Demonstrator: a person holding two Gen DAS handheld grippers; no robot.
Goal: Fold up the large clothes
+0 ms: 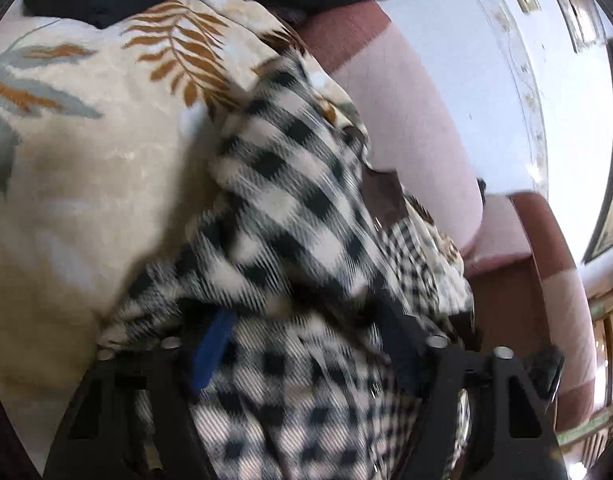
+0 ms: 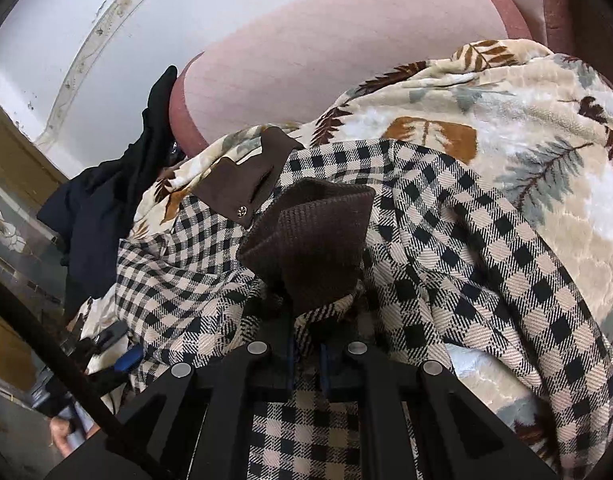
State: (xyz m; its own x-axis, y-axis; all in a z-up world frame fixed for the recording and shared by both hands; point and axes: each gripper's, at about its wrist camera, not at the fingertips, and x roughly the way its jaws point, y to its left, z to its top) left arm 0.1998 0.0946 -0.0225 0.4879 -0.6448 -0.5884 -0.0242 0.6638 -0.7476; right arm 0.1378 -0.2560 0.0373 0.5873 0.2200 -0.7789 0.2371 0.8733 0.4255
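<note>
Checked shirt (image 2: 446,240), black and cream with a brown collar (image 2: 306,240), lies bunched and rumpled on a leaf-print blanket (image 2: 526,128) covering a pink sofa (image 2: 326,52). Right tongs (image 2: 306,354) are nearly closed, pinching shirt fabric just below the collar. Left tongs (image 1: 306,328) sit wide apart with cloth draped between and over them; whether they grip it cannot be told. No neat fold is visible, so folding seems barely begun.
</note>
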